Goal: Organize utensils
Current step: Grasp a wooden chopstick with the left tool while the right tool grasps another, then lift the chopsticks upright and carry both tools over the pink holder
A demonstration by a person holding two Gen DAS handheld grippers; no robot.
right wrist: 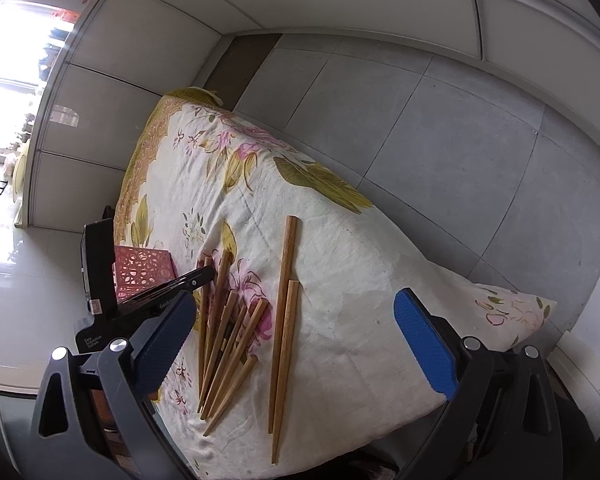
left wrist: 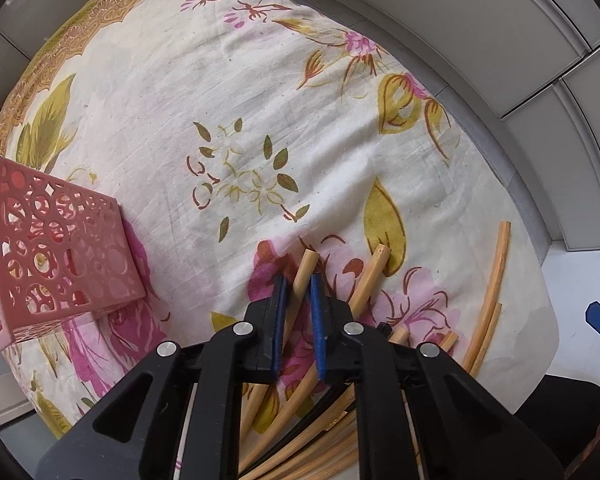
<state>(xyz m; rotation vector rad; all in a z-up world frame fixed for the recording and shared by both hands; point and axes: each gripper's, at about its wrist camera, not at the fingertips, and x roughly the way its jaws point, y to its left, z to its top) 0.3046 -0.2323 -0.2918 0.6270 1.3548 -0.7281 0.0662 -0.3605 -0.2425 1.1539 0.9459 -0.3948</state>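
Through my left wrist camera, my left gripper [left wrist: 298, 280] pointed down at the floral cloth [left wrist: 160, 120], its blue pads clenched on one wooden chopstick [left wrist: 303, 272] from the heap of chopsticks [left wrist: 364, 288] under it. The pink perforated holder [left wrist: 60, 248] stood well apart, at the left edge.

Through my right wrist camera, my right gripper [right wrist: 296, 340] hung released, jaws wide and holding nothing, above the cloth. Two chopsticks [right wrist: 284, 320] lay side by side just right of the heap, with the holder beyond it.
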